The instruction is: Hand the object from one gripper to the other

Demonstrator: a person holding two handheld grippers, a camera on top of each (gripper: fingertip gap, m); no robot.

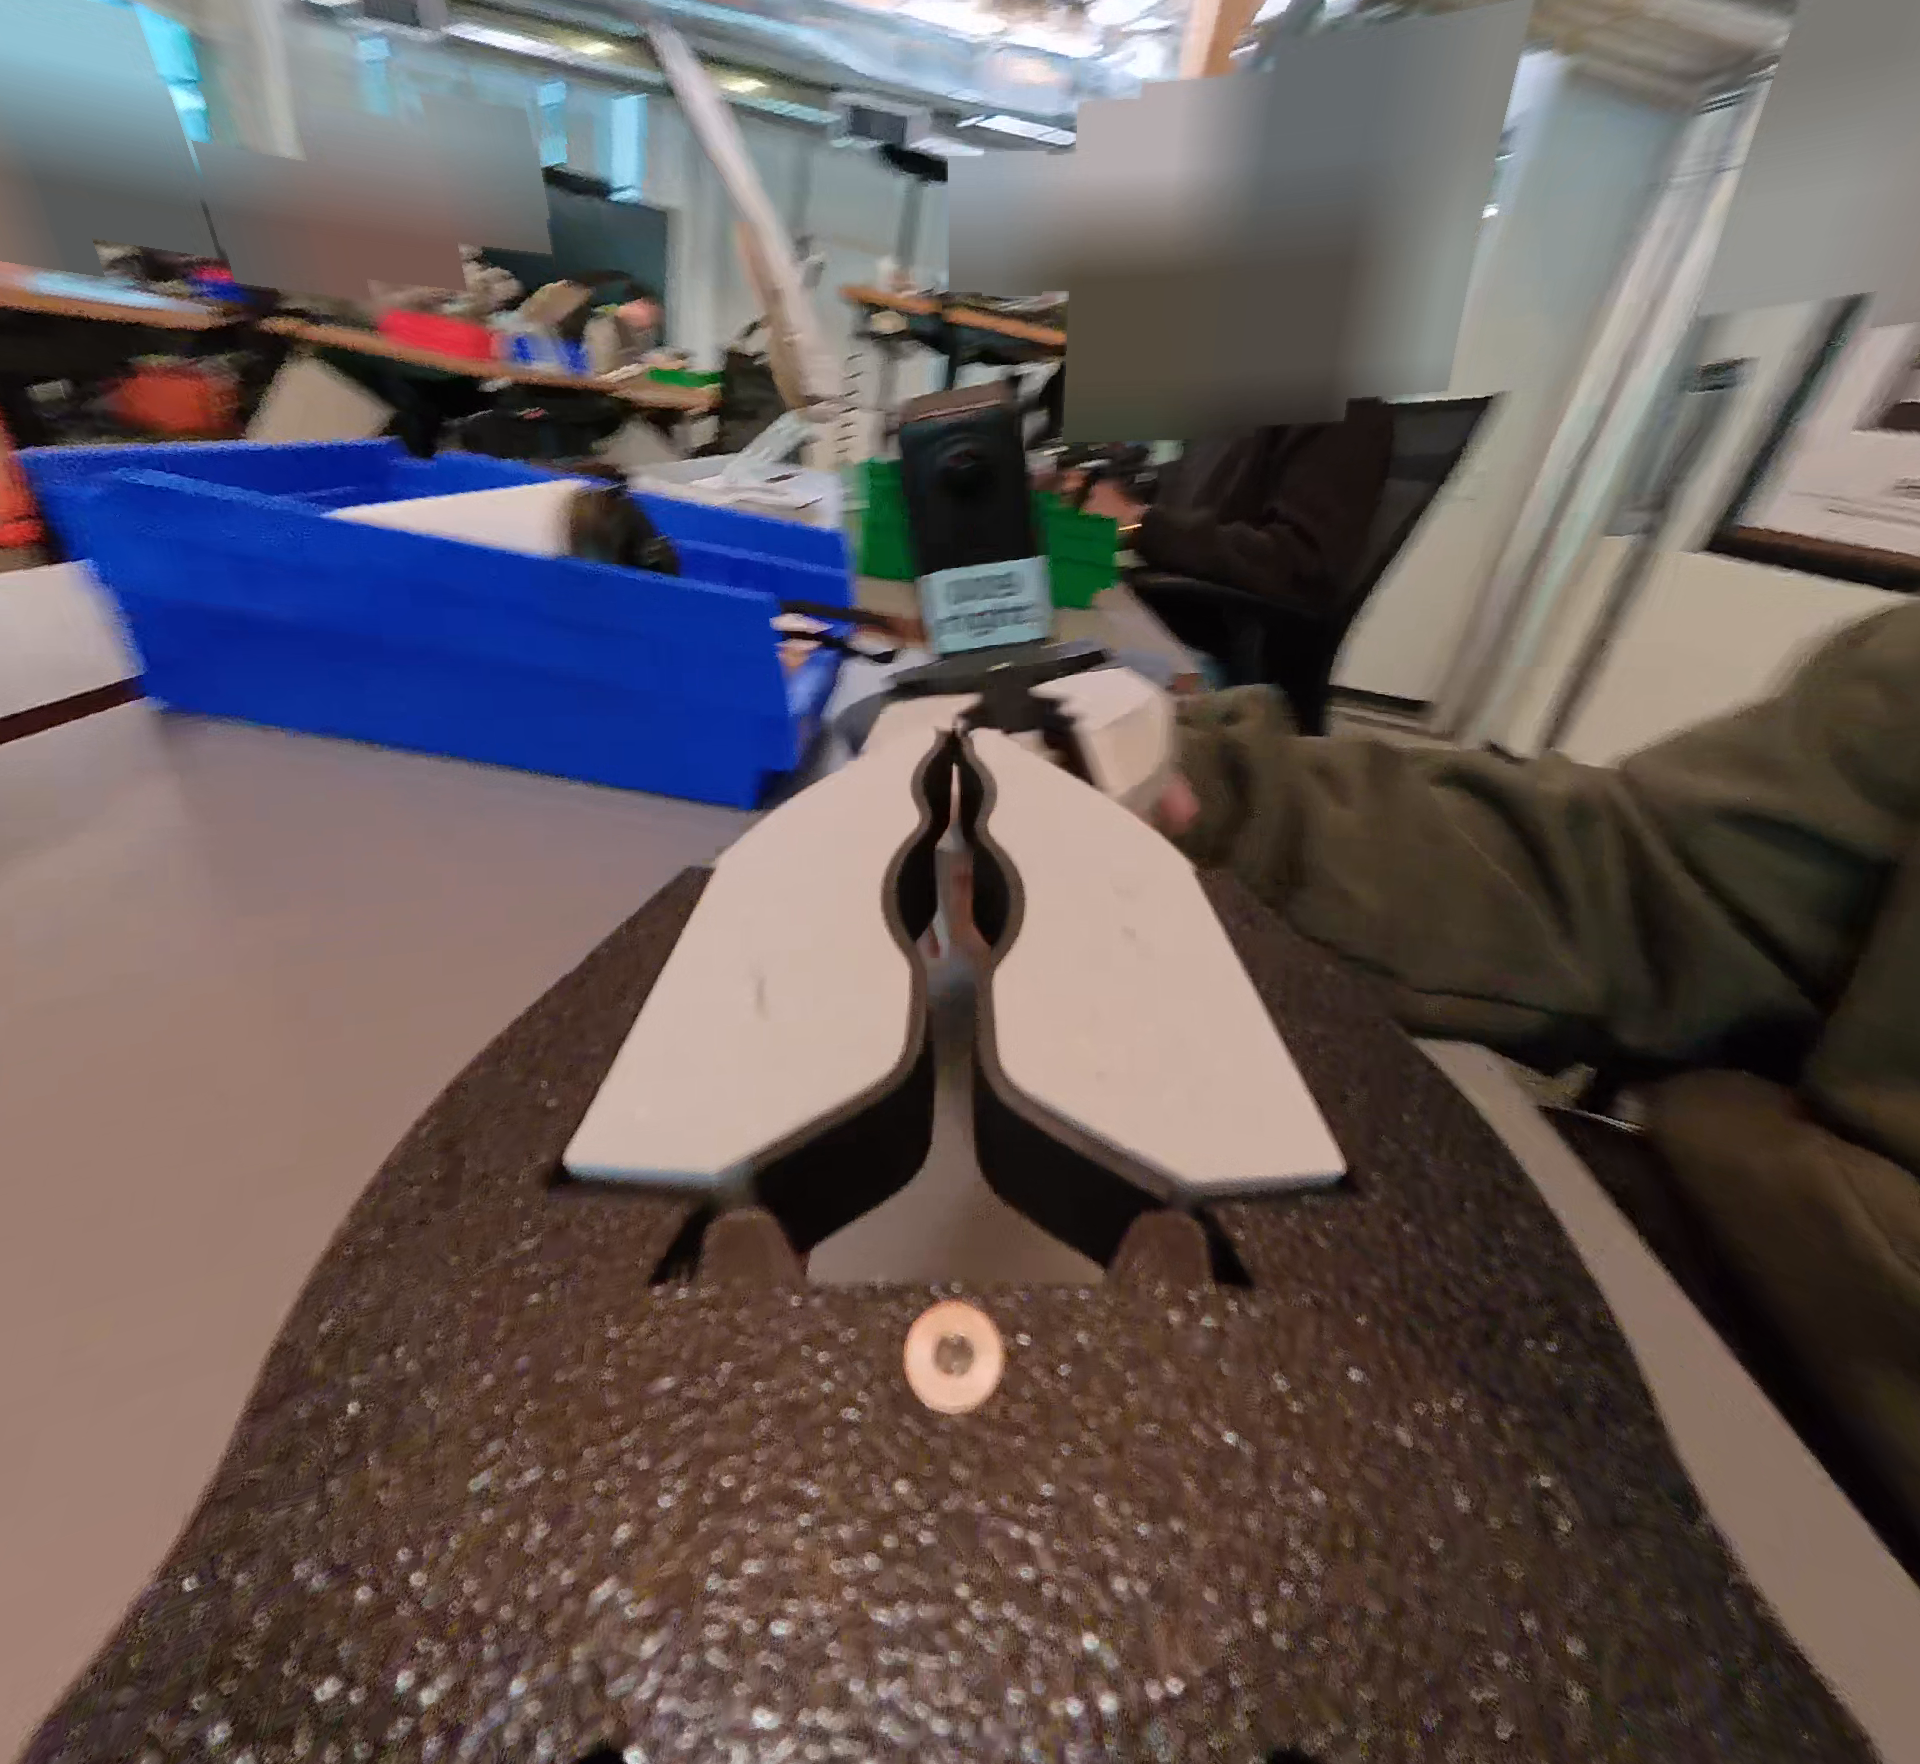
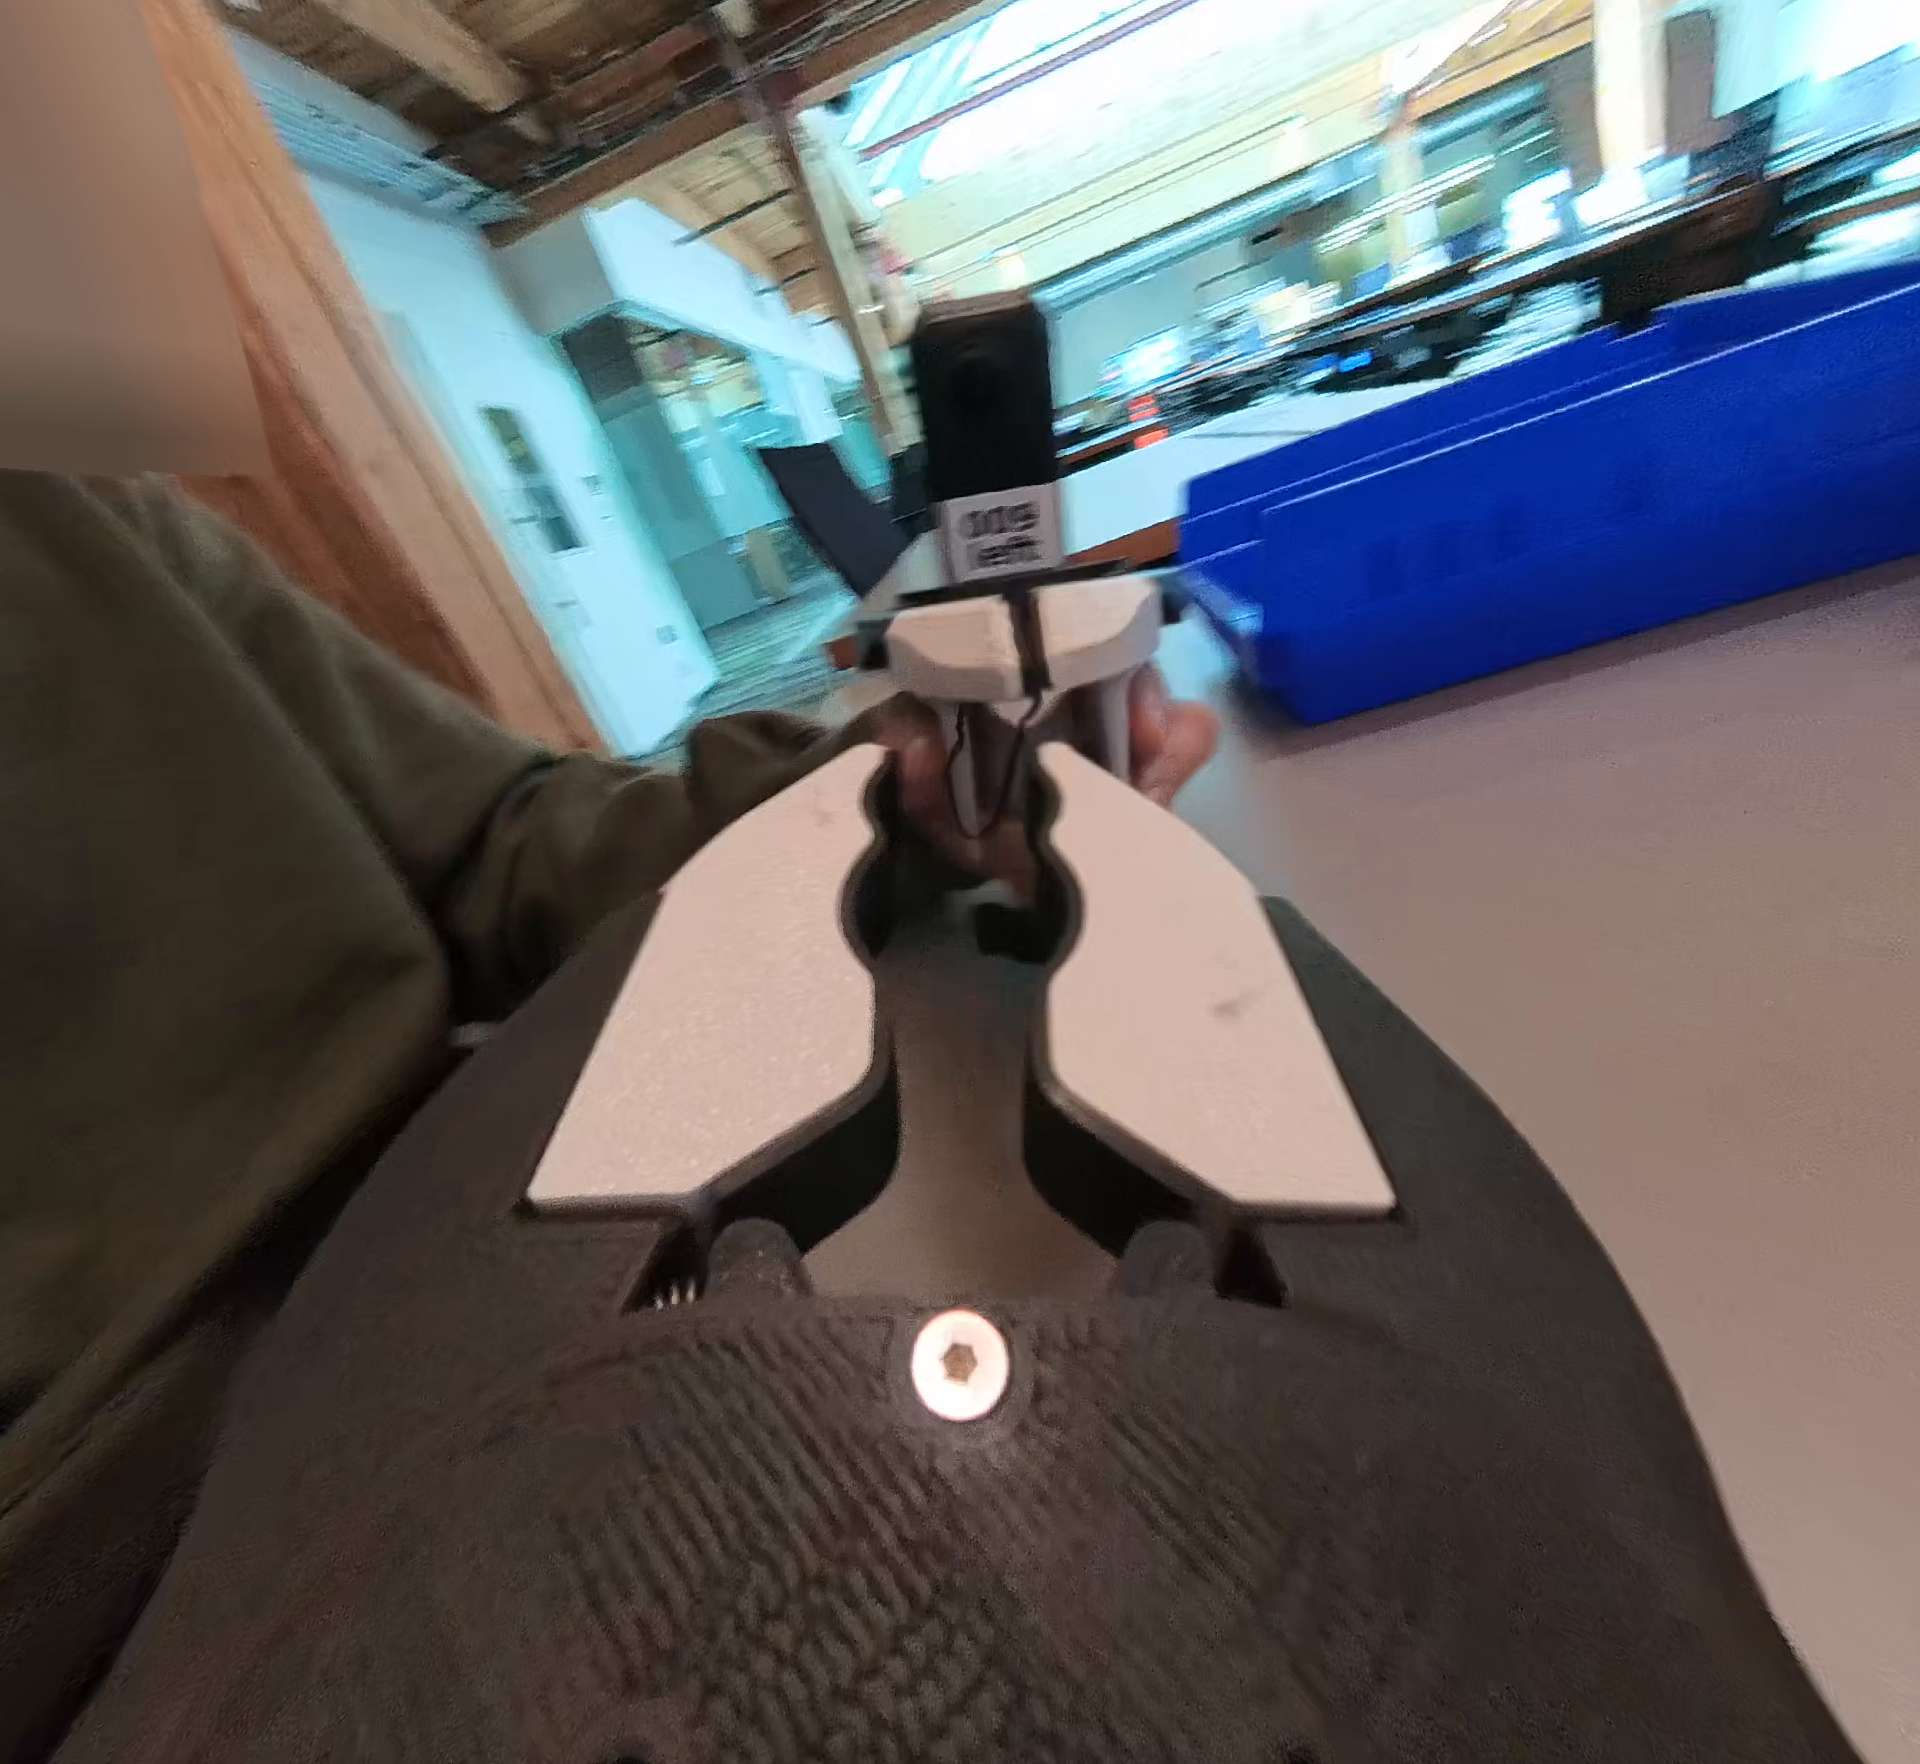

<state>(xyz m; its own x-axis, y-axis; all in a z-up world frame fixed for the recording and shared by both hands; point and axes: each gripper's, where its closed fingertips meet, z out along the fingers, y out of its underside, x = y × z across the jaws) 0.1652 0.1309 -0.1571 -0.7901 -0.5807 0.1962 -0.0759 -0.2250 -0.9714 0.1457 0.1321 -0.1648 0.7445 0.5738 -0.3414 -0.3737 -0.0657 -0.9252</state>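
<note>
My two grippers face each other tip to tip above a grey table (image 1: 260,935). My left gripper (image 1: 956,750) is shut. In the right wrist view it shows head-on (image 2: 1023,649), and a thin black strip-like object (image 2: 1029,675) stands upright in its tips; the blur hides what it is. My right gripper (image 2: 961,769) is open, its fingers on either side just below and in front of the left gripper's tips and not touching the object. The right gripper's camera block (image 1: 971,488) shows beyond my left tips. Hands in olive sleeves (image 1: 1507,883) hold both grippers.
Blue plastic bins (image 1: 447,613) stand on the far side of the table and also show in the right wrist view (image 2: 1558,488). Green crates (image 1: 1081,551) stand behind them. A person sits in a black chair (image 1: 1268,509) beyond the table. Cluttered workbenches fill the background. Less than 4 cm separates the two grippers' tips.
</note>
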